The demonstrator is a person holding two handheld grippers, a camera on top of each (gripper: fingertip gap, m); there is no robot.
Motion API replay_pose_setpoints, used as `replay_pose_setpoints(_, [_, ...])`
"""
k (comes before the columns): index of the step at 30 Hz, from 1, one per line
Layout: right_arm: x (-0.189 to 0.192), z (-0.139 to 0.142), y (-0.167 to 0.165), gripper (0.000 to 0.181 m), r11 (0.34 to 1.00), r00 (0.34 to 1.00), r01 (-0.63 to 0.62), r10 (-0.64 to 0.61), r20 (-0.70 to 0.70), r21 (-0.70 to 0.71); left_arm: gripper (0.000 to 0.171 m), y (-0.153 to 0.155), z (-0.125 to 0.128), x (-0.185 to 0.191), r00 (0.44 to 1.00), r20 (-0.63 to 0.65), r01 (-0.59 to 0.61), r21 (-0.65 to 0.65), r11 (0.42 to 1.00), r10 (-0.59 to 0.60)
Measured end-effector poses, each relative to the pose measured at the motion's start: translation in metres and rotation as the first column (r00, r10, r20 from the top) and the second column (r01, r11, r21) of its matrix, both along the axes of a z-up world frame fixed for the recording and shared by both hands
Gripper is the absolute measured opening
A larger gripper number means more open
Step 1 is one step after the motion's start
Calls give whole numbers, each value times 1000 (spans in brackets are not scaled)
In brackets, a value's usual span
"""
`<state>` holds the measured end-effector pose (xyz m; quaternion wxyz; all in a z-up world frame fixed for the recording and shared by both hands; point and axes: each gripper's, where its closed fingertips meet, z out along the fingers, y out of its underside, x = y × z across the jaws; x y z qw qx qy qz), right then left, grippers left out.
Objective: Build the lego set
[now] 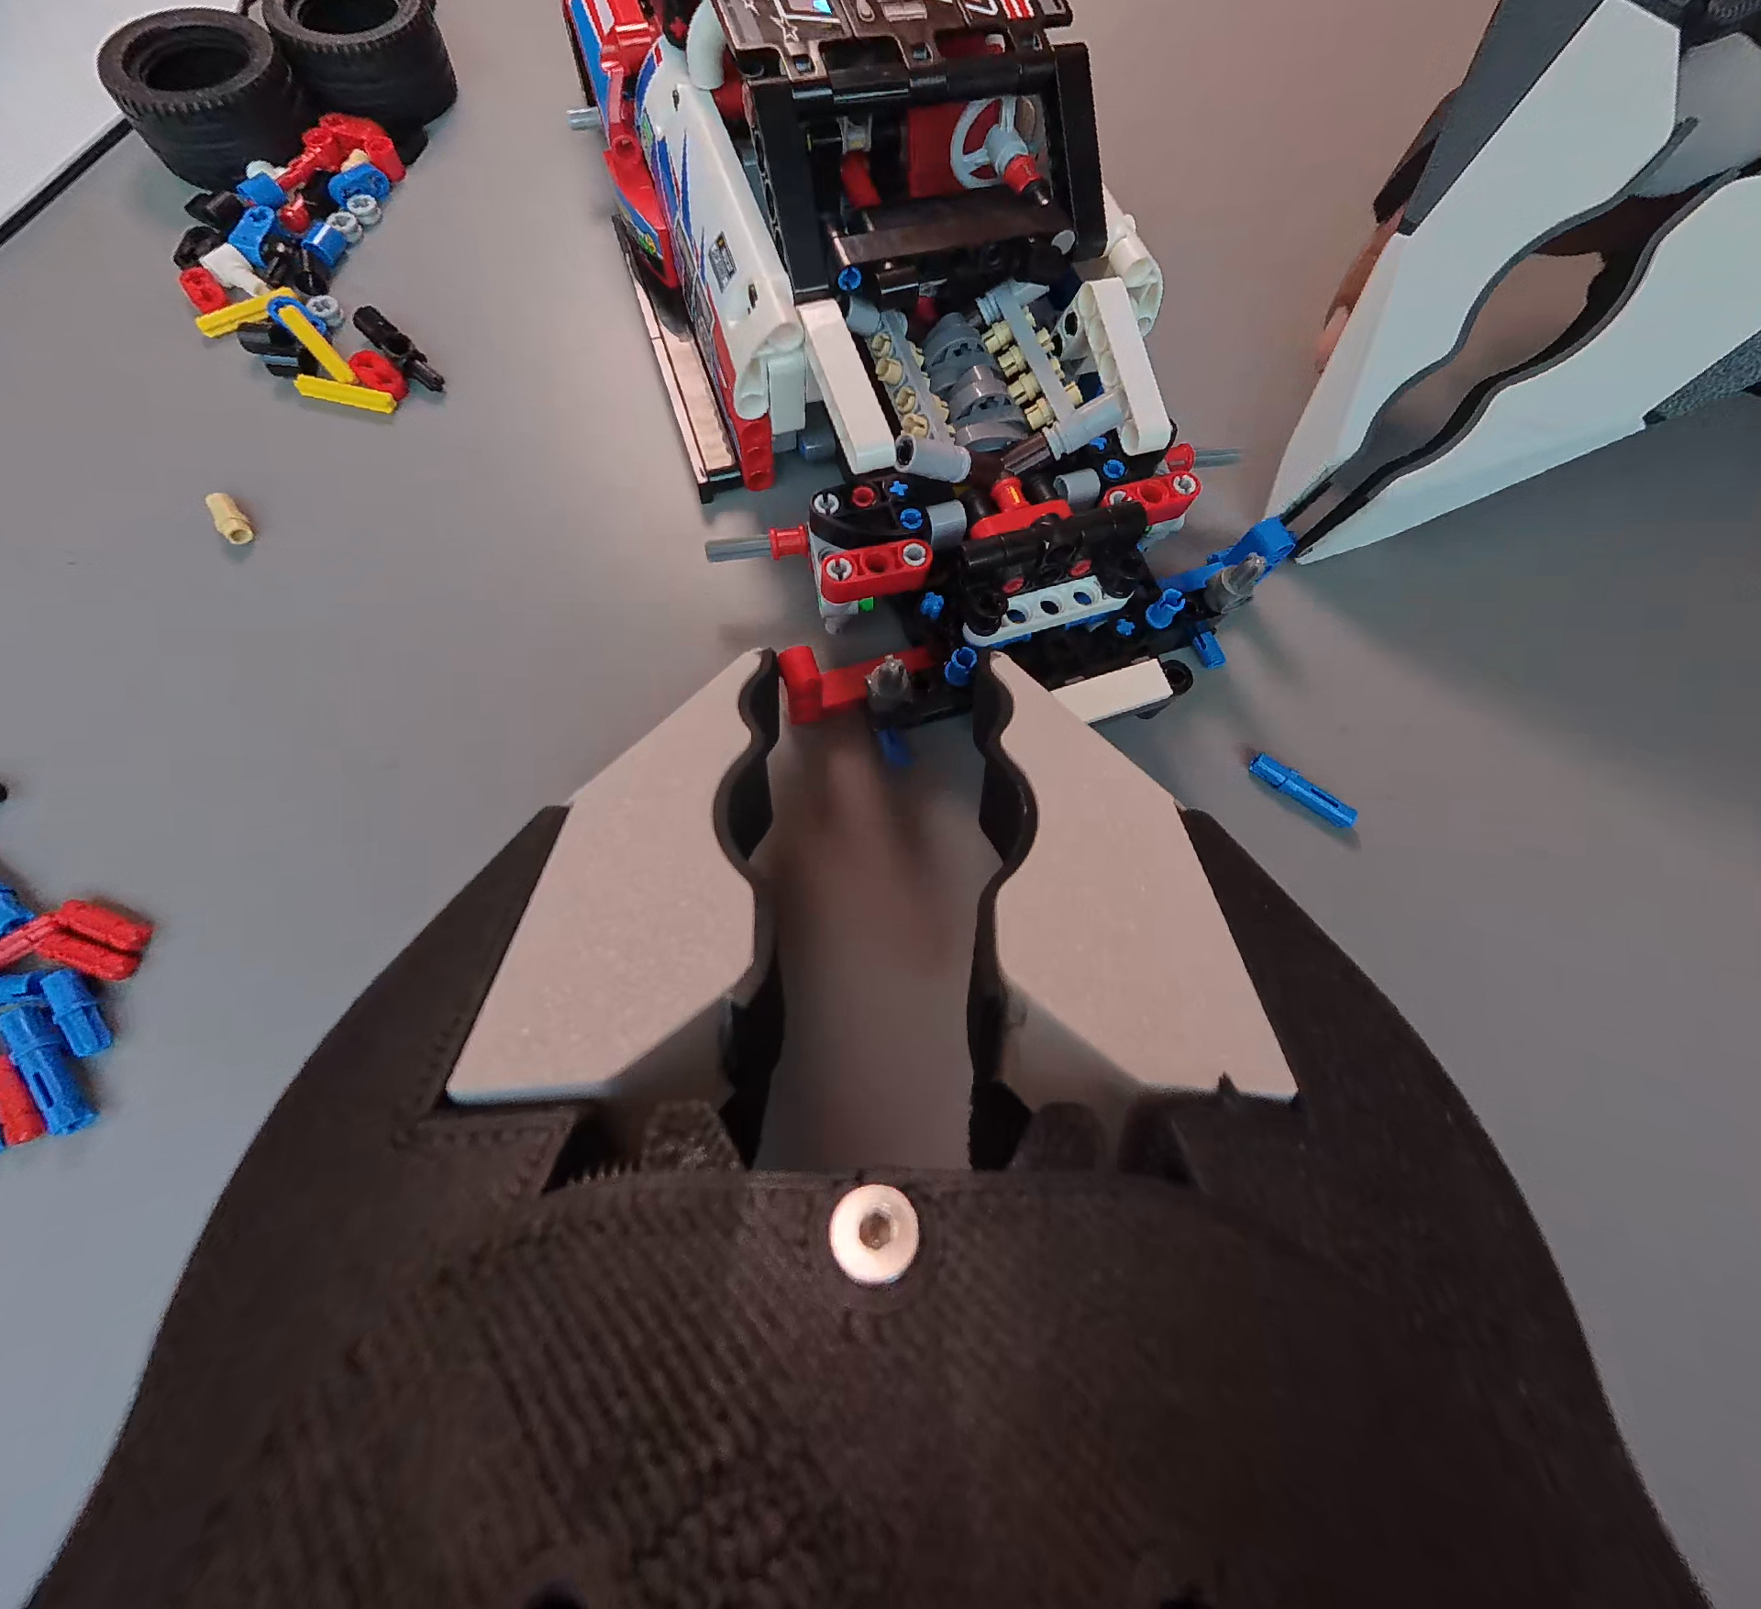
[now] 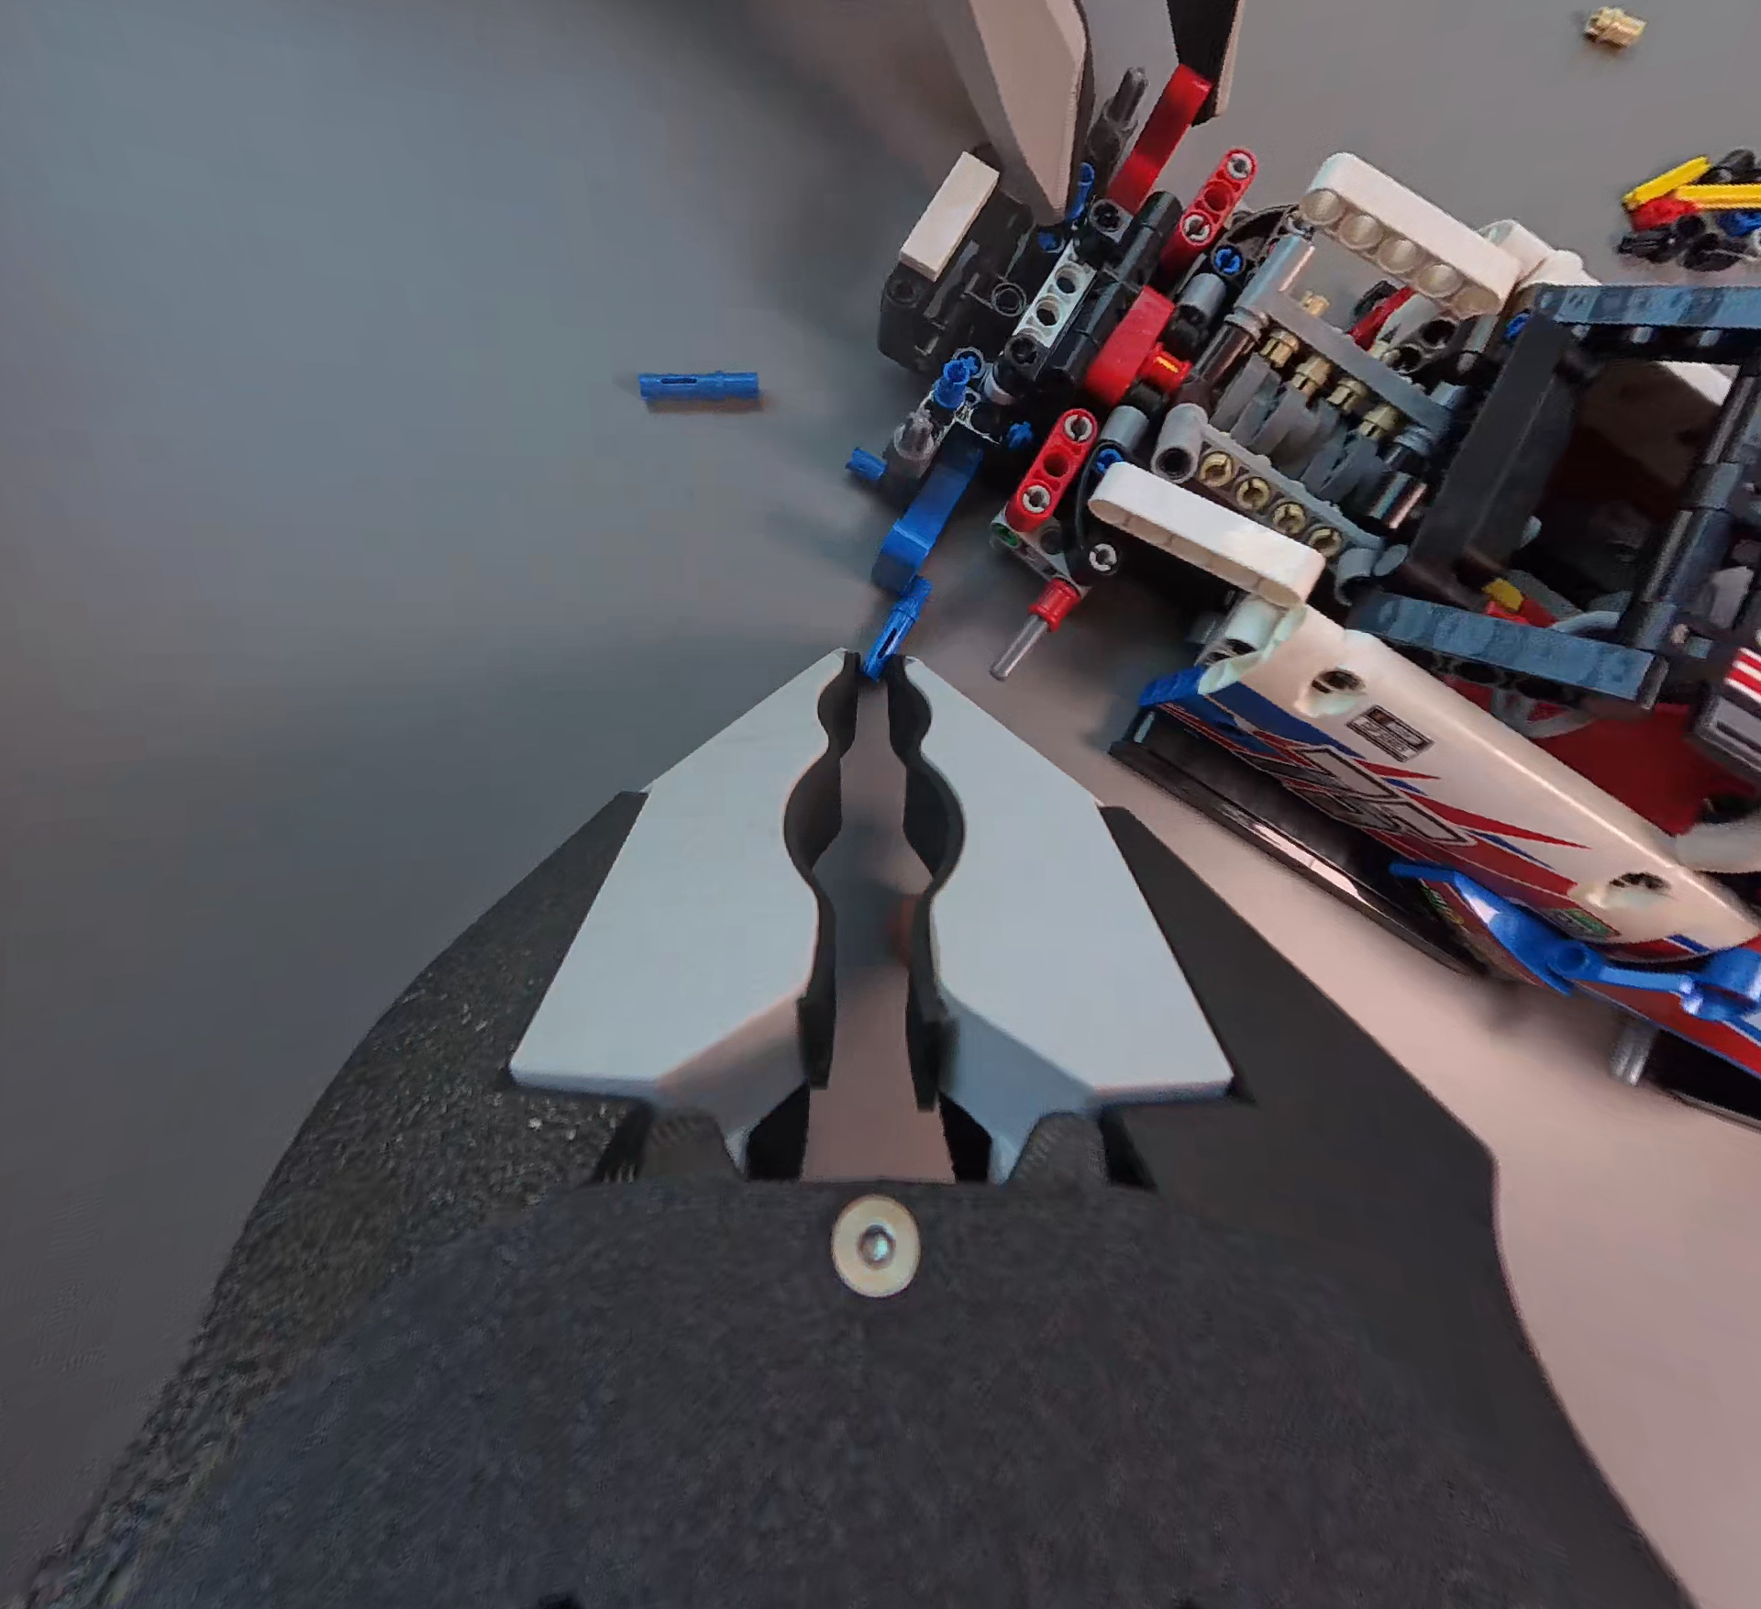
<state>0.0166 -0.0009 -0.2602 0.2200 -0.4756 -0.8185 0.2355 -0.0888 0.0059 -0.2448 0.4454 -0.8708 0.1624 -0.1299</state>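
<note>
The part-built red, white and blue lego car stands on the grey table with its open front end toward my left gripper; it also fills the right of the right wrist view. My left gripper is shut on a red beam at the car's front corner, which also shows in the right wrist view. My right gripper is shut on a small blue pin whose far end meets a blue beam on the car's other front corner. The right gripper also shows in the left wrist view.
A loose blue pin lies on the table near the car's front. A tan piece lies to the left. Black tyres and a pile of small parts sit far left. More red and blue pins lie near left.
</note>
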Motion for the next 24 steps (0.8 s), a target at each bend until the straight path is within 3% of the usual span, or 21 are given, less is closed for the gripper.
replay_pose_setpoints(3, [18,0,-4,2,997,994,-75,77,71,-34,40,0,0,0,1000,-3,-1,2,1000,1])
replay_pose_setpoints(7, [43,0,-47,2,941,942,-323,330,59,-97,40,-1,0,5,1000,2,21,-1,1000,-21])
replay_pose_setpoints(11, [35,0,-65,6,926,925,-374,376,48,-43,40,-3,0,12,999,11,46,-4,999,-46])
replay_pose_setpoints(13, [27,7,-67,21,930,932,-362,363,13,-66,40,-3,0,14,999,5,50,-4,999,-50])
replay_pose_setpoints(16, [-1,22,-64,18,961,963,-266,261,-73,-73,40,-4,0,17,998,6,61,-5,998,-61])
replay_pose_setpoints(19, [-20,14,-56,15,986,985,-167,167,-32,-7,40,-4,0,18,998,15,63,-5,998,-63])
replay_pose_setpoints(24, [-30,6,-63,18,992,992,-111,114,61,-55,40,-4,0,19,998,10,66,-3,998,-66])
